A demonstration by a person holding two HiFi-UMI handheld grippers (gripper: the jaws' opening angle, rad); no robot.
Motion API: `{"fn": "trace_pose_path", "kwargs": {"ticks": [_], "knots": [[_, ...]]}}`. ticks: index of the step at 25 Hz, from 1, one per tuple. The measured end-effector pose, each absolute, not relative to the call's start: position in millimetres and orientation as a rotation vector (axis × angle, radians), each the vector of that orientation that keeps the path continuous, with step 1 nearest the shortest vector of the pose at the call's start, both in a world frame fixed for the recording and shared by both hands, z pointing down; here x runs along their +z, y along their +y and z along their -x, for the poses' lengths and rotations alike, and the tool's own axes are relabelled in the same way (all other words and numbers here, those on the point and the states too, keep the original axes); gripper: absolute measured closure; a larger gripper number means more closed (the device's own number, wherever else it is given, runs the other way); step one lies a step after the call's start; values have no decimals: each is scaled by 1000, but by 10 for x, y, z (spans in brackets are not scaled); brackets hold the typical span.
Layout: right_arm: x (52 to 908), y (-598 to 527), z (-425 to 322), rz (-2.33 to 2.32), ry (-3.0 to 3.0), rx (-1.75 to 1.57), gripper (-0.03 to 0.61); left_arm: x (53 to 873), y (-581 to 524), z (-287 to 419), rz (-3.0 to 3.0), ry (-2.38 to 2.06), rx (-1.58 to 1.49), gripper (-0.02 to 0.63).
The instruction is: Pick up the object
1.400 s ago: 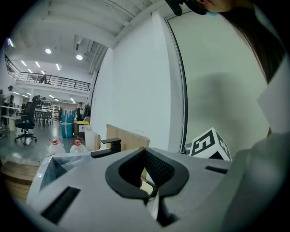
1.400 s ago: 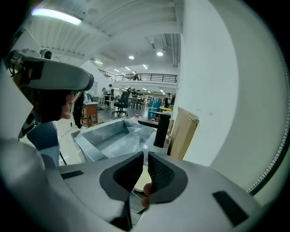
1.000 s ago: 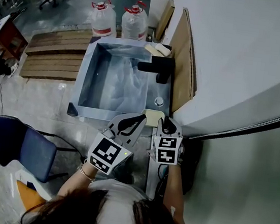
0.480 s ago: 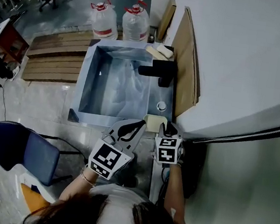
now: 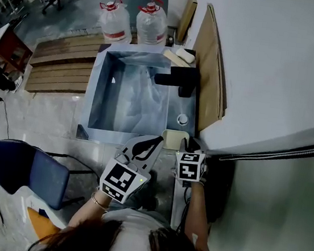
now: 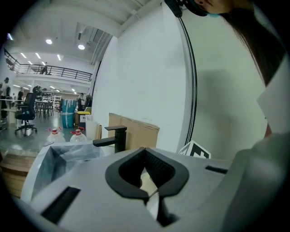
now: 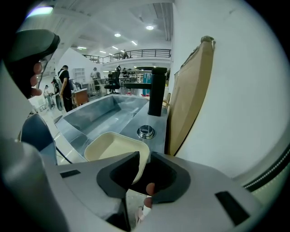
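A cream rectangular dish [image 5: 173, 138] sits on the sink's counter ledge at the near right corner. My right gripper [image 5: 187, 147] is shut on the dish's near rim; in the right gripper view the rim of the dish [image 7: 113, 146] passes between the jaws of the right gripper [image 7: 144, 157]. My left gripper [image 5: 153, 143] is just left of the dish, over the sink's front edge. In the left gripper view the left gripper [image 6: 145, 150] has its tips together with nothing held; a bit of the dish shows behind them.
A steel sink basin [image 5: 128, 92] lies ahead with a black faucet [image 5: 177, 80] and a round drain knob [image 5: 182, 119] on its right ledge. Cardboard sheets [image 5: 209, 66] lean on the white wall. Two water jugs [image 5: 133, 21] and a blue chair [image 5: 27, 173] stand around.
The head view has shifted a little. Both grippers and the dish keep nearly the same places, and the right gripper stays shut on the rim.
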State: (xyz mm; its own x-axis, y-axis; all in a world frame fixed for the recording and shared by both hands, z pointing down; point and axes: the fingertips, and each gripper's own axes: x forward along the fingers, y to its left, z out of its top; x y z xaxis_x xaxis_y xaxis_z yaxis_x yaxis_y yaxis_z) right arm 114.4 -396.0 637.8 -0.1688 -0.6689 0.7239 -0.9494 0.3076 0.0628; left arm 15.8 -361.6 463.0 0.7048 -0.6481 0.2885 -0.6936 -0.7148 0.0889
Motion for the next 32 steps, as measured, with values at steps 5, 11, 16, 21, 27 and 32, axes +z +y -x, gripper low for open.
{"fn": "trace_pose_path", "kwargs": {"ticks": [5,11,16,21,27,32], "knots": [[6456,-3974,-1164,-1448,-1897,571,492,4660,-3651,-140,-2711,-1093,351,606],[6470,-3972,-1187,-1501,-1884,628,512,4657,-3646,-92,-2699,-1111,350,606],[6472,-3983,-1210,-1549,-1901,656,535,4664,-3631,-57,-2694,-1129,350,606],[6408,-3945,-1218,-1585,-1918,672,545,4650,-3585,-41,-2690,-1145,346,606],[6296,-3870,-1238,-1617,-1940,659,546,4575,-3488,-64,-2699,-1156,330,606],[6171,-3775,-1260,-1649,-1967,662,546,4519,-3368,-76,-2709,-1166,321,606]]}}
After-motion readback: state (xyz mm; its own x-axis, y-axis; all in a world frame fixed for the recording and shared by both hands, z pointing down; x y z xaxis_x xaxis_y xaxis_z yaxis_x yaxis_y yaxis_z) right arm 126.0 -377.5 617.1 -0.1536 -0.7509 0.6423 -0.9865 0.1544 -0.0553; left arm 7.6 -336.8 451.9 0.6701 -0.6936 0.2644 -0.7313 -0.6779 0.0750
